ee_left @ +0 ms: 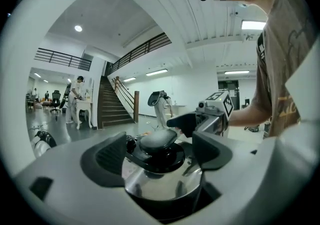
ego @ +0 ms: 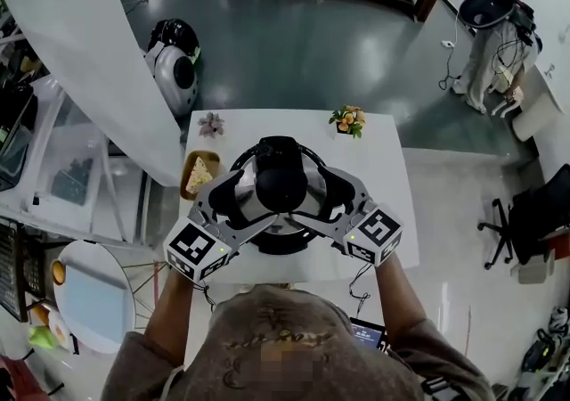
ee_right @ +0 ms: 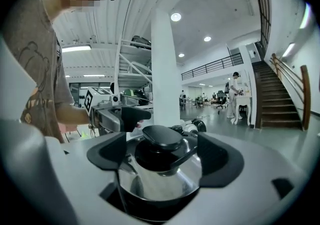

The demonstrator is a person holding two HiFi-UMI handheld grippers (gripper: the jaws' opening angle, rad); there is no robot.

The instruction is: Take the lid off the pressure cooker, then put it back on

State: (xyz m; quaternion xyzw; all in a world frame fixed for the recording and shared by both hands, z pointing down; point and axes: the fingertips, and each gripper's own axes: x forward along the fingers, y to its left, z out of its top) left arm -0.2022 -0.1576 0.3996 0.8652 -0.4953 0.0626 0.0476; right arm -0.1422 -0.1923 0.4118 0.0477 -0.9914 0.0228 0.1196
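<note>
The pressure cooker [ego: 283, 239] stands in the middle of the white table [ego: 392, 159]. Its steel lid [ego: 254, 199] with a black knob [ego: 280, 178] sits on the pot. My left gripper [ego: 245, 203] reaches in from the near left, my right gripper [ego: 322, 201] from the near right. In the left gripper view the lid [ee_left: 160, 179] and knob [ee_left: 157, 140] lie between the wide-apart jaws of the left gripper [ee_left: 160, 155], pads clear of the steel. In the right gripper view the right gripper [ee_right: 164, 158] likewise straddles the lid [ee_right: 160, 179] without touching it. Both are open.
A wooden tray with food [ego: 198, 174] lies left of the cooker, and small flower pieces [ego: 349, 119] [ego: 211, 125] stand at the table's far edge. A round side table [ego: 89, 292] is at near left, an office chair [ego: 525, 221] at right, stairs beyond.
</note>
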